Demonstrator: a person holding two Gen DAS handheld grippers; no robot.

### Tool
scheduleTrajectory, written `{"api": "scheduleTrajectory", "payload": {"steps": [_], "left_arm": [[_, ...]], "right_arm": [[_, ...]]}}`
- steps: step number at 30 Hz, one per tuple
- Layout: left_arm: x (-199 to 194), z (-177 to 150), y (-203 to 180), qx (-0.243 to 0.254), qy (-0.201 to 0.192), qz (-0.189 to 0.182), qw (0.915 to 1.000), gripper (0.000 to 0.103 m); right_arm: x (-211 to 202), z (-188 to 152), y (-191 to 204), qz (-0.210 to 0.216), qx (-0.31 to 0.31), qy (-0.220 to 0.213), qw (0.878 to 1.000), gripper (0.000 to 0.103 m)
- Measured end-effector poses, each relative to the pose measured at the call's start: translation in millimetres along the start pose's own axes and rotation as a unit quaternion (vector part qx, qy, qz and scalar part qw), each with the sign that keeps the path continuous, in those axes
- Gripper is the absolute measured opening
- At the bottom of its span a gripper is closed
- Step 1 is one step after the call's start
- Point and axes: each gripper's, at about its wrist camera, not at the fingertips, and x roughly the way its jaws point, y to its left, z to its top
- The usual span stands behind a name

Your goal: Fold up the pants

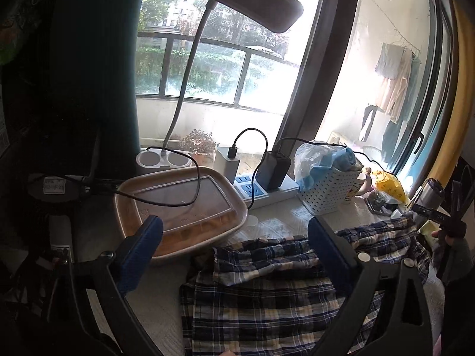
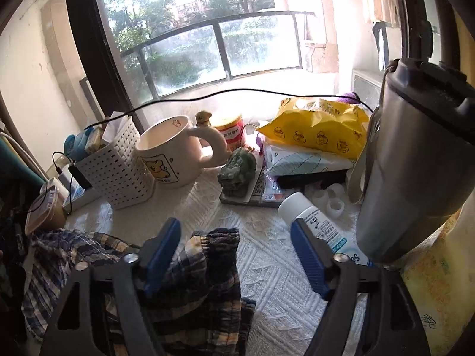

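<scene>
Now | plaid pants (image 1: 261, 302) lower centre, bunched, seemingly barely folded | left gripper (image 1: 234, 237) wide open, empty | right gripper (image 2: 236, 249) wide open, empty

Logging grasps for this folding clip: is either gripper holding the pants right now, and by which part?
Nothing is held. The left gripper and the right gripper are both open above the plaid pants, neither closed on the fabric.
</scene>
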Motion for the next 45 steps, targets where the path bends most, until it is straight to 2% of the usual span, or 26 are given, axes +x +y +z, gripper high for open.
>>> {"api": "scheduleTrajectory", "payload": {"steps": [4, 7, 12, 15, 22, 24, 28, 33, 36, 38, 40, 42, 45], "left_arm": [[-9.9, -16.5, 0.0, -0.003, 0.019, 0.007, 0.9998, 0.097], [-13.5, -39.3, 0.3, -0.007, 0.042, 0.014, 0.999, 0.097], [-16.0, -77.8, 3.1, -0.032, 0.089, 0.006, 0.9955, 0.097], [-17.5, -92.5, 2.0, -0.024, 0.105, 0.005, 0.9942, 0.097], [-0.9, -68.3, -12.7, 0.029, 0.101, 0.003, 0.9945, 0.097], [12.8, -59.0, -18.1, 0.046, 0.107, 0.005, 0.9932, 0.097], [39.5, -48.0, -26.6, 0.07, 0.122, 0.001, 0.9901, 0.097], [49.4, -37.6, -39.7, 0.06, 0.133, -0.062, 0.9874, 0.097], [47.9, -33.8, -50.4, 0.052, 0.144, -0.113, 0.9817, 0.097], [51.4, -34.3, -58.9, 0.058, 0.157, -0.126, 0.9778, 0.097], [57.8, -36.5, -63.8, 0.069, 0.169, -0.123, 0.9754, 0.097], [71.9, -39.1, -64.0, 0.082, 0.185, -0.103, 0.9738, 0.097], [92.8, -39.1, -54.9, 0.089, 0.188, -0.042, 0.9772, 0.097]], "right_arm": [[-22.8, 3.5, 0.5, 0.008, -0.013, -0.02, 1.0, 0.089], [-27.0, -5.1, 10.4, 0.019, -0.044, 0.003, 0.999, 0.089], [-30.7, -31.9, 18.5, 0.035, -0.055, 0.033, 0.997, 0.089], [-31.2, -41.9, 28.4, 0.047, -0.07, 0.043, 0.996, 0.089], [-27.6, -40.5, 66.0, 0.076, -0.099, 0.049, 0.991, 0.089], [-23.6, -41.9, 80.0, 0.094, -0.107, 0.064, 0.988, 0.089], [-26.6, -45.4, 105.5, 0.132, -0.123, 0.064, 0.981, 0.089], [-20.5, -48.9, 118.7, 0.147, -0.128, 0.074, 0.978, 0.089], [-15.6, -49.9, 112.7, 0.144, -0.12, 0.079, 0.979, 0.089], [-13.0, -50.1, 108.1, 0.143, -0.115, 0.082, 0.98, 0.089], [-11.7, -50.6, 105.1, 0.142, -0.113, 0.085, 0.98, 0.089], [-11.6, -51.3, 103.7, 0.143, -0.115, 0.086, 0.979, 0.089], [-11.3, -51.9, 100.3, 0.136, -0.116, 0.086, 0.98, 0.089]]}}
